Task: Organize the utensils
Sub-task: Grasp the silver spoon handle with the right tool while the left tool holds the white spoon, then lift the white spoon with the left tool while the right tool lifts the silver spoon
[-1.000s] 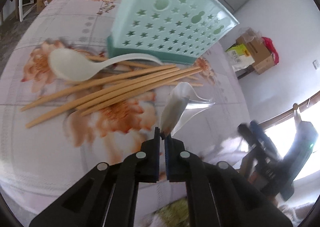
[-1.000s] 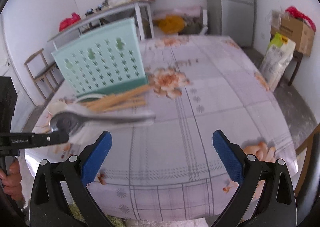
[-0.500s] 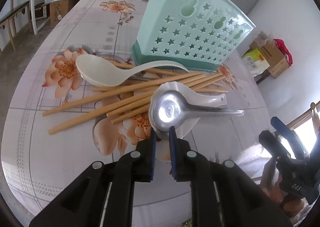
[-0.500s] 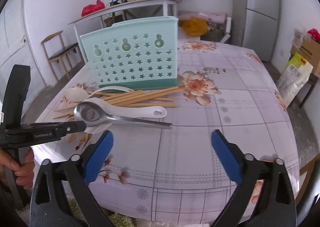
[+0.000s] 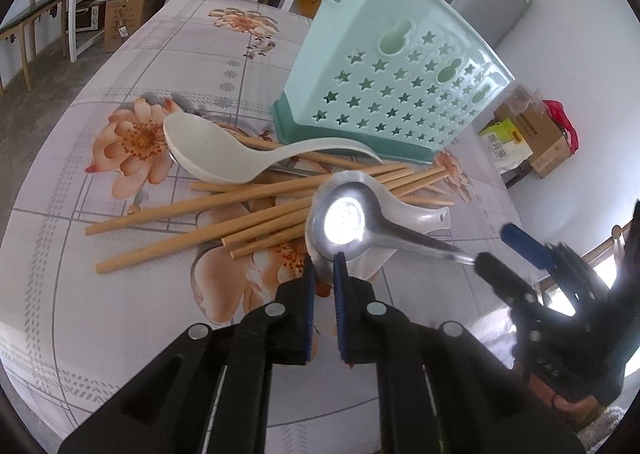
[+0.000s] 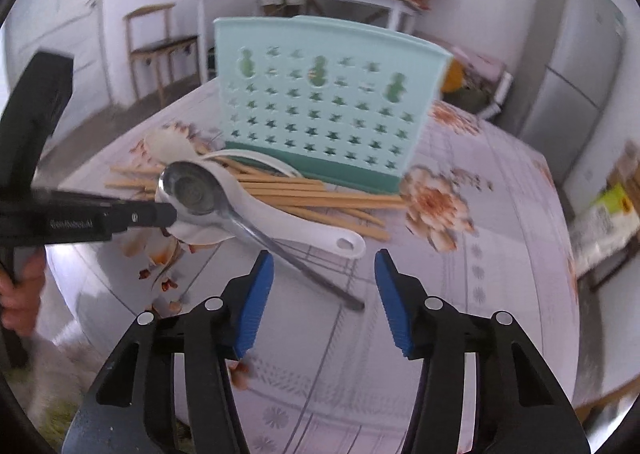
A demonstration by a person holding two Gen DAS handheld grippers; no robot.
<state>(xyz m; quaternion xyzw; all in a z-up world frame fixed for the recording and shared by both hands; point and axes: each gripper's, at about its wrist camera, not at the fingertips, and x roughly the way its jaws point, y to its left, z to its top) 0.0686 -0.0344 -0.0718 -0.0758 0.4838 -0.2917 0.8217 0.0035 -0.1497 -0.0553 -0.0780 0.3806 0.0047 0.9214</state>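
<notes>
My left gripper (image 5: 323,266) was clamped tight on the rim of the steel spoon's (image 5: 345,218) bowl, holding it up off the table (image 5: 80,294) with the handle sticking out toward my right gripper (image 6: 325,278). A white spoon (image 6: 296,230) sat right under the steel one (hard to tell from either view whether the left gripper pinched that too, or whether it just lay on the table beneath). My right gripper's fingers (image 6: 256,294) stood apart and had just been closing in, with the tip of the steel handle between them but not touching either pad as far as I could see. Behind that, the chopsticks (image 5: 224,209) lay scattered on the floral cloth, with another white spoon (image 5: 216,149) on top of them, all just in front of the mint holder (image 5: 400,65), which stood upright.
</notes>
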